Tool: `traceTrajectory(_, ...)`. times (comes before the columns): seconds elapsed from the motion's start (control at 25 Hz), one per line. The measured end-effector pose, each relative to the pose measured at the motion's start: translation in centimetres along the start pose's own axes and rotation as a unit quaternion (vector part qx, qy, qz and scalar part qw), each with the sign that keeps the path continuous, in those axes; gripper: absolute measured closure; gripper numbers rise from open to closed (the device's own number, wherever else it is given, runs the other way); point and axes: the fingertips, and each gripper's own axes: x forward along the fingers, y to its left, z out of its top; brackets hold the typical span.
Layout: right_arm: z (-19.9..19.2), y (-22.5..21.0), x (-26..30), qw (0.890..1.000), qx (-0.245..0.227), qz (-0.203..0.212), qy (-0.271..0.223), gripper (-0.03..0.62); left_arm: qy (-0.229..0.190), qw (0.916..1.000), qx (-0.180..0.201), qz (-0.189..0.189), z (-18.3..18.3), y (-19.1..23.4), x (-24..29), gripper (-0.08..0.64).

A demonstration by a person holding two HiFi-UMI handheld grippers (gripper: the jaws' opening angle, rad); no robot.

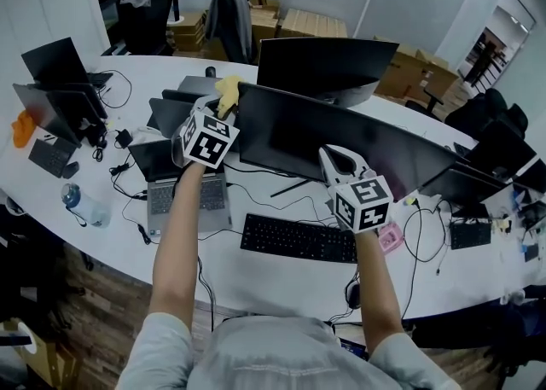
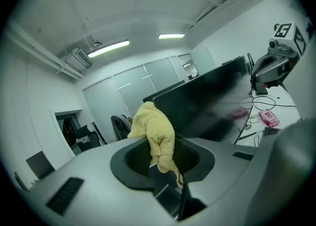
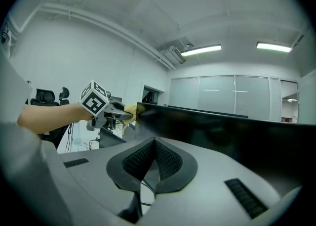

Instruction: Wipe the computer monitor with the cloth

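The cloth (image 2: 154, 127) is a nubbly, pale yellow terry rag, bunched into a soft lump and pinched between the ribbed black pads of the left gripper (image 2: 161, 147), whose jaws are closed down onto it with a loose tail hanging below. It sits at the top left corner of the monitor (image 1: 341, 136), against the edge of that wide, gently curved, glossy black screen. The right gripper (image 3: 154, 147) is low in front of the monitor's middle, its 2 ribbed pads pressed together with nothing between them; whether it touches the screen I cannot tell. Each gripper has a smooth grey shell and carries a cube printed with black-and-white square marker patterns. In front of the monitor on the matt white table (image 1: 256, 282) lies a flat black keyboard (image 1: 299, 239), and just right of it a small pink object (image 1: 392, 237). Left of the monitor an open grey laptop (image 1: 183, 196) stands, and further left lies a clear bottle (image 1: 81, 202) with a blue cap, contents too small to judge. Behind the monitor stands 1 more dark screen (image 1: 328, 68), and beyond it brown cardboard boxes (image 1: 192, 30), their insides hidden.
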Motion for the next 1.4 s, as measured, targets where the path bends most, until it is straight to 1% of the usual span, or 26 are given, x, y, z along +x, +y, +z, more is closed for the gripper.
traceTrajectory(0.36,-2.3,0.2,0.0,1.0,0.01,0.003,0.014,0.569,0.042,0.9983,-0.003,-0.041,-4.7,-2.4,1.7,0.449)
traceTrajectory(0.6,-4.2,-0.2,-0.1,1.0,0.019,-0.002,0.019,0.569,0.071,0.995,-0.025,-0.065,-9.2,-4.5,3.5,0.449)
traceTrajectory(0.72,-5.4,-0.7,-0.3,0.999,0.031,-0.009,0.022,0.569,0.091,0.9919,-0.043,-0.077,-12.0,-6.0,4.4,0.451)
traceTrajectory(0.88,-7.5,-0.9,-0.6,0.998,0.037,-0.013,0.039,0.569,0.127,0.9853,-0.068,-0.092,-16.1,-7.9,6.0,0.451)
traceTrajectory(1.0,-9.1,-1.1,-0.8,0.998,0.042,-0.014,0.051,0.569,0.154,0.9801,-0.087,-0.09,-18.6,-8.9,6.5,0.453)
traceTrajectory(1.12,-10.1,-2.0,-1.3,0.997,0.055,-0.023,0.051,0.569,0.183,0.974,-0.105,-0.084,-20.9,-9.5,6.5,0.453)
traceTrajectory(1.2,-10.7,-2.7,-1.6,0.997,0.058,-0.032,0.05,0.569,0.185,0.9716,-0.121,-0.084,-22.7,-10.4,7.4,0.453)
traceTrajectory(1.28,-11.4,-3.1,-1.8,0.996,0.056,-0.038,0.052,0.569,0.177,0.9683,-0.15,-0.091,-23.9,-11.3,8.1,0.453)
traceTrajectory(1.4,-12.8,-3.0,-2.1,0.996,0.052,-0.047,0.058,0.569,0.179,0.9586,-0.2,-0.097,-25.8,-12.2,8.5,0.453)
